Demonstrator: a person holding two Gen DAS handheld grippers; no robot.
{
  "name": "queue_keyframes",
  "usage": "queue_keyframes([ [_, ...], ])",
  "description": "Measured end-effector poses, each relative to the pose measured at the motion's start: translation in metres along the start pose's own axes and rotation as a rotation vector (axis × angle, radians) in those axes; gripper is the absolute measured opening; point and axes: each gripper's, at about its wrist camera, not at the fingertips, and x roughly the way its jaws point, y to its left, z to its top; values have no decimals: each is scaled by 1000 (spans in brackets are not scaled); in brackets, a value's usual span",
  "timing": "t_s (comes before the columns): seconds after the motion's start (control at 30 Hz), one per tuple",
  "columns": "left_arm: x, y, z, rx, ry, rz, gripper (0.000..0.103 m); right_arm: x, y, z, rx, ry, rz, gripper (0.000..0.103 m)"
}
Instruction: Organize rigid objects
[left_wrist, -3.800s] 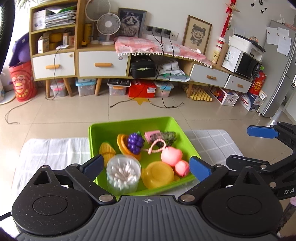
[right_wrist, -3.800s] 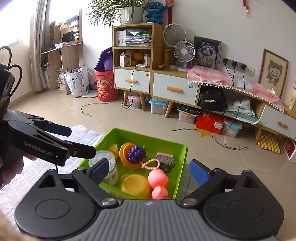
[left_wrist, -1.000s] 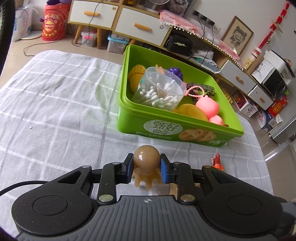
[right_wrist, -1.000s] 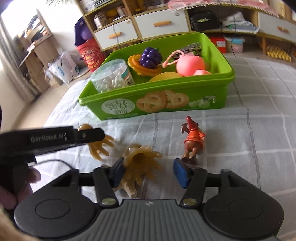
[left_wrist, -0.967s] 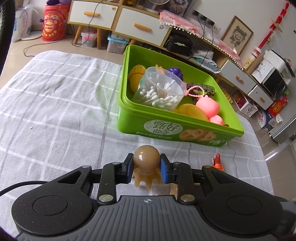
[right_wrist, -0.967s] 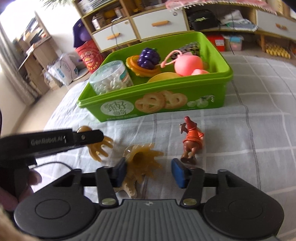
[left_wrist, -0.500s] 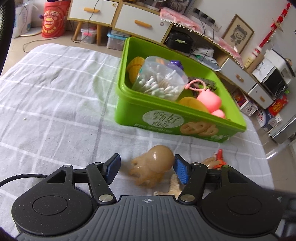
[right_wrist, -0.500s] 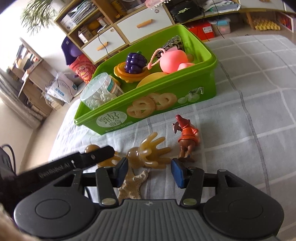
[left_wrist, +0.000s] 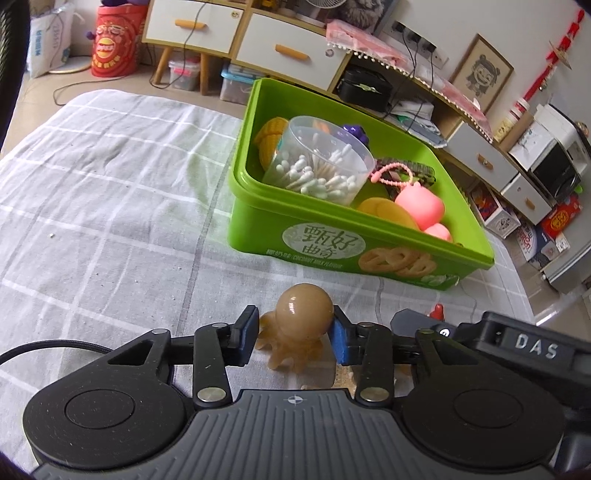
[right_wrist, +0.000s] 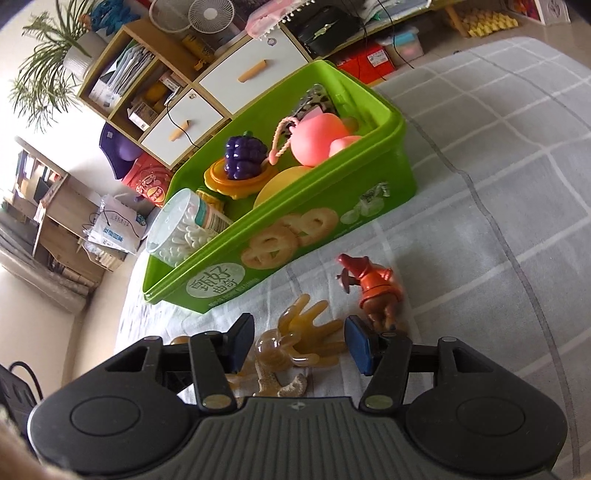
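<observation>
One green biscuit tin (left_wrist: 343, 240) on the checked cloth (left_wrist: 92, 206), its side printed with Chinese characters and "COCONUT MILK FLAVOUR". Two amber octopus toys in front: the upright octopus (left_wrist: 301, 325), head up, squeezed in the left gripper (left_wrist: 293, 334); the tipped octopus (right_wrist: 295, 341), tentacles toward the tin, lies loose between the right gripper (right_wrist: 299, 341), fingers just closing, parted.

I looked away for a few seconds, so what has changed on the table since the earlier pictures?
The left hand-held gripper came down from over the green box, let go of the tan octopus, then closed on it again. The right hand-held gripper rolled; its jaws have just been closing slightly around the second octopus, not gripping. The box contents and the orange figure stayed put.
</observation>
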Motion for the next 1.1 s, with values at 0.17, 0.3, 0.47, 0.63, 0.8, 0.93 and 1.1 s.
queue_keyframes([
  [0.17,-2,2,2,-21,4,0,43,-1,5,-1,0,-12,14,1],
  [0.3,-3,3,3,-36,5,-1,43,-4,9,-1,-7,-14,31,0],
  [0.47,-7,1,6,-38,-7,-11,43,-4,5,2,51,7,66,0],
  [0.63,-13,-5,10,-26,-24,-31,43,-6,3,3,91,20,107,0],
  [0.8,-19,-9,14,-18,-45,-42,43,-11,8,6,136,21,163,0],
  [0.93,-23,-11,17,-21,-61,-56,43,-18,9,11,160,1,181,0],
  [1.1,-27,-13,23,-42,-70,-69,43,-27,3,21,224,-32,197,0],
])
